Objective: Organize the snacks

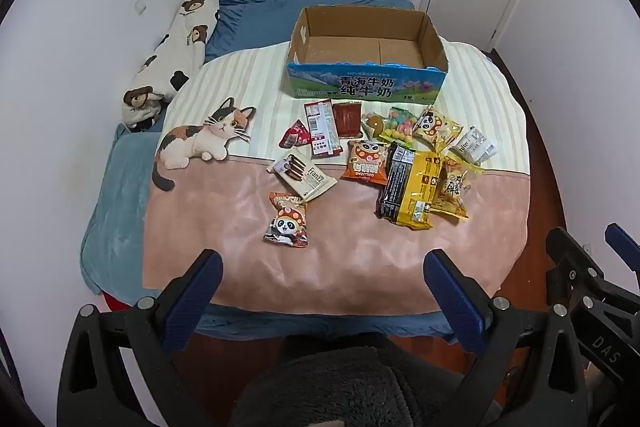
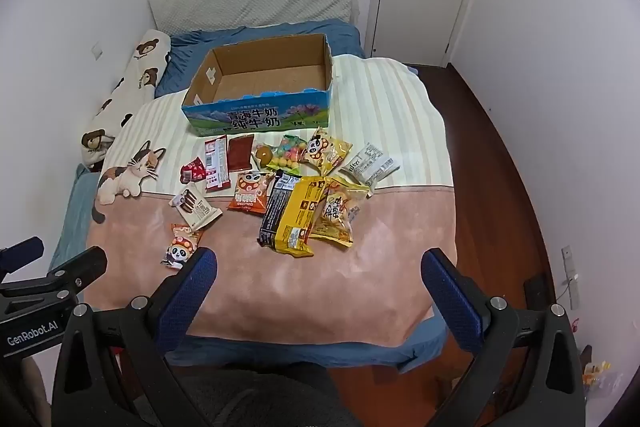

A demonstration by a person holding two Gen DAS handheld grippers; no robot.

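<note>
Left wrist view: I see my left hand-held gripper [image 1: 322, 285] with its blue-padded jaws spread wide and nothing between them, hanging over the near edge of the bed [image 1: 120, 211].
Right wrist view: my right hand-held gripper [image 2: 318, 285] stands just as wide apart and empty, above the same near edge.
Box: an open cardboard box with a blue printed front [image 1: 366, 83] sits on the striped far part of the cat-print blanket [image 1: 352, 267]; its inside holds no snacks.
Snacks: all lie loose on the blanket, just near of the box.
Left group: a white Franzzi biscuit packet [image 1: 304, 178] with a panda-print packet [image 1: 287, 221] nearest me, and a red-and-white flat sachet [image 1: 322, 127] further off.
Right group: a long yellow-and-black packet [image 1: 410, 191] overlaps a yellow bag [image 1: 454, 193]; an orange panda packet [image 1: 366, 163] lies just to its left.
Far right: a small white wrapper [image 2: 370, 163] lies beside a bag of coloured sweets [image 2: 286, 155].
</note>
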